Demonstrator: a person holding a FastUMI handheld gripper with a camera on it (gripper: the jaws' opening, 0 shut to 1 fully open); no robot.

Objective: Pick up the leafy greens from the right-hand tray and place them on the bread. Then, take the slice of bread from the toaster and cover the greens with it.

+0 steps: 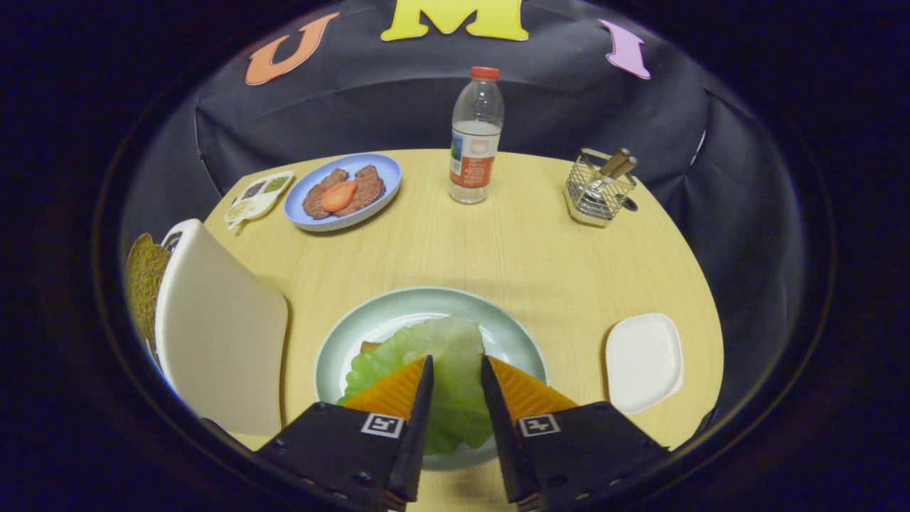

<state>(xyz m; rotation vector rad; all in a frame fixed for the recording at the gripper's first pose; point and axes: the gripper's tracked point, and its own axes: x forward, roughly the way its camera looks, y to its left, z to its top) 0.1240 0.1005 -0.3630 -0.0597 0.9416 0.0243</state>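
The leafy greens [434, 370] are lying on the bread [369, 347] in the pale green plate [398, 302], between the fingers of the gripper [455, 371]. The fingers are standing narrowly apart around the leaf; whether they are pressing it cannot be told. The toaster [220, 327] is standing to the left of them.

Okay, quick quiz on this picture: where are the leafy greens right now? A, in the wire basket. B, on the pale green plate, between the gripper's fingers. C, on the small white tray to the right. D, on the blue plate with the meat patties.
B: the leafy greens lie on the pale green plate, over the bread, between the fingers of the gripper; the white tray holds nothing.
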